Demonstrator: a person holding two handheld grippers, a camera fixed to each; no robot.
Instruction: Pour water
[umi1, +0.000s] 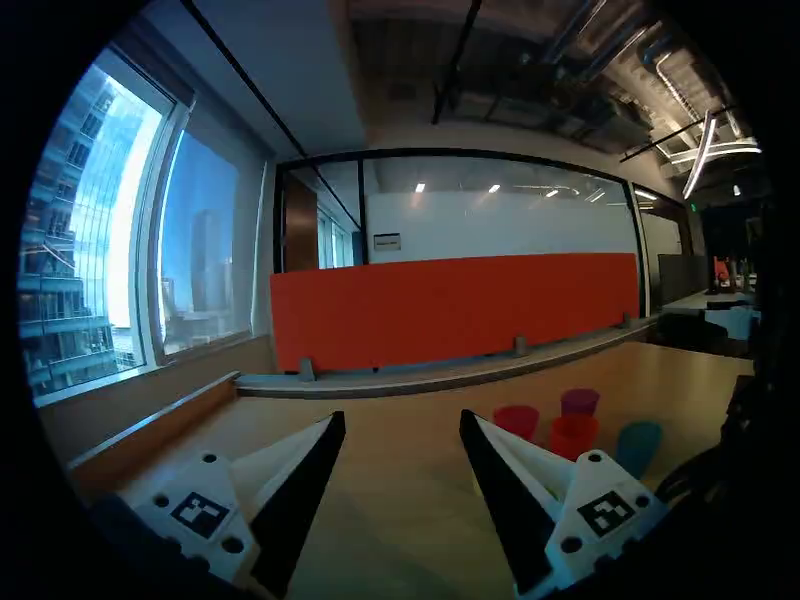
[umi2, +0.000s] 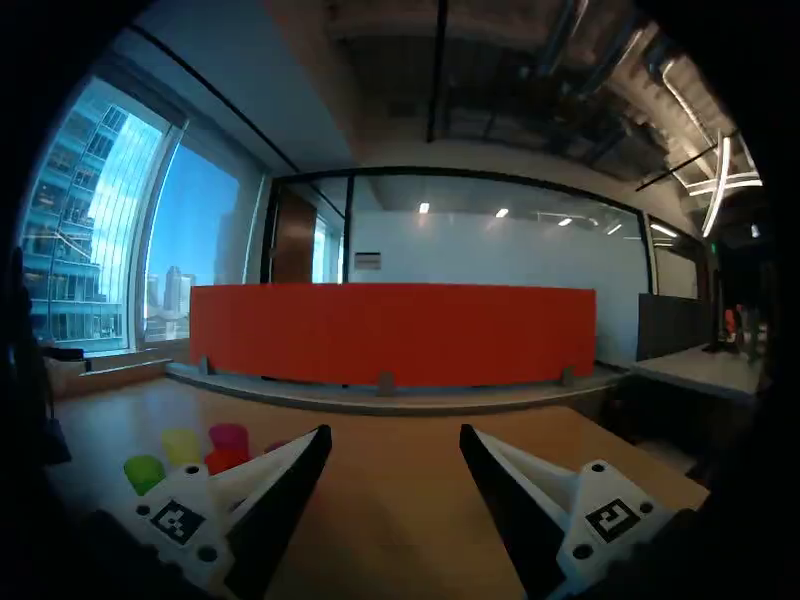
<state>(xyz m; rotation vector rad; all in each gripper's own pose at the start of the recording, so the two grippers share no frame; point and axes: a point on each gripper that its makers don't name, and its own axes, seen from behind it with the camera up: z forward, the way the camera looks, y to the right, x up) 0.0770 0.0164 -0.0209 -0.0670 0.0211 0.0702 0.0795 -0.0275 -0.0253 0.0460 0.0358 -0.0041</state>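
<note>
Your left claw and right claw both gape released, empty, over the wooden surface; the cups cluster on it, right of your left claw and left of your right

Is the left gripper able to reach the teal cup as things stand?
Probably yes: the left gripper is open, and nothing seems to block the teal cup; it stands off to the right, so the gripper must turn.

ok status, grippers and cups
Left gripper open, empty. Right gripper open, empty. Coloured cups clustered on table, ungrasped. Bare table ahead of both.
</note>
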